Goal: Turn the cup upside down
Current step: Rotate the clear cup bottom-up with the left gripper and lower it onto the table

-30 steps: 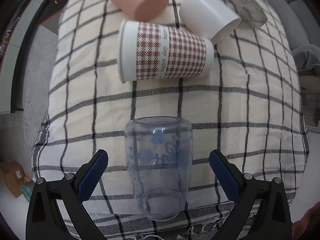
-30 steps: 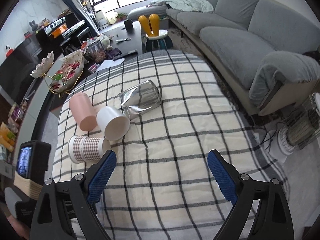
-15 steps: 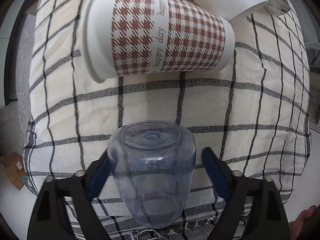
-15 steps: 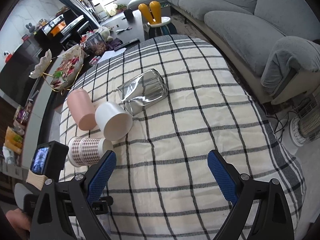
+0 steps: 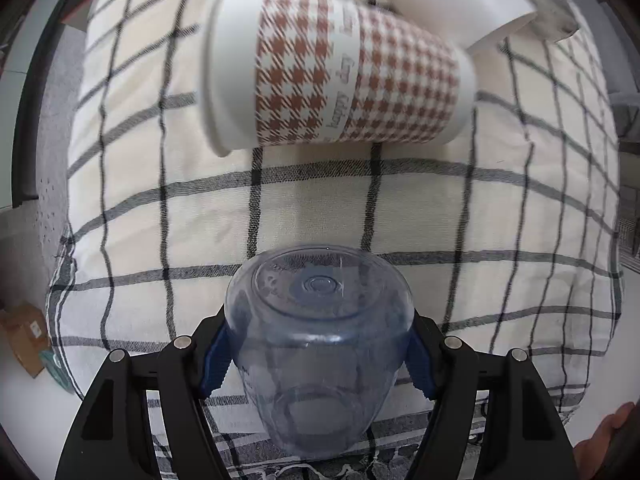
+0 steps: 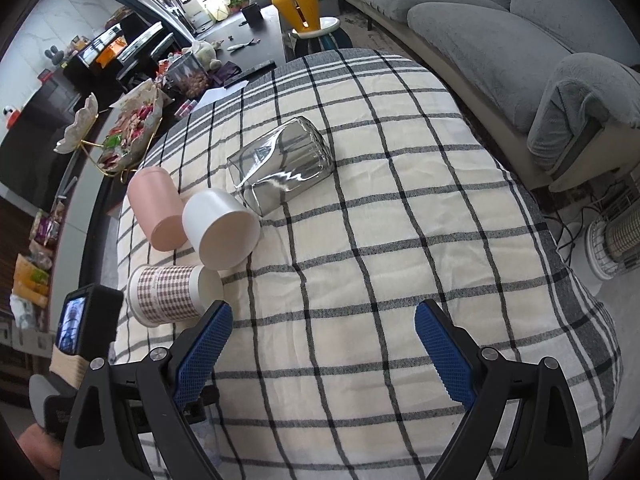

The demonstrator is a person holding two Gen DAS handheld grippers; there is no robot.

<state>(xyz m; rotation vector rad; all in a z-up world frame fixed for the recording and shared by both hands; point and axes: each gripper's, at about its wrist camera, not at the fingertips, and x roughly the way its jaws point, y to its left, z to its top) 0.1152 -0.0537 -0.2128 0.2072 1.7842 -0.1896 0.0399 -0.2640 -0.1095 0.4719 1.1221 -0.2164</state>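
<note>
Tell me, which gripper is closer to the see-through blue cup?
Left. The left gripper is shut on the clear blue cup, pads on both sides. The right gripper is open above bare tablecloth, away from it.

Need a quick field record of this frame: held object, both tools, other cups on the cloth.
held object: clear bluish plastic cup, base toward the camera, mouth toward the handle
left tool: shut on the clear cup, blue pads on both sides
right tool: open, empty, above the checked tablecloth
houndstooth paper cup: lying on its side
white cup: on its side, touching the pink cup
silver square glass: on its side
</note>
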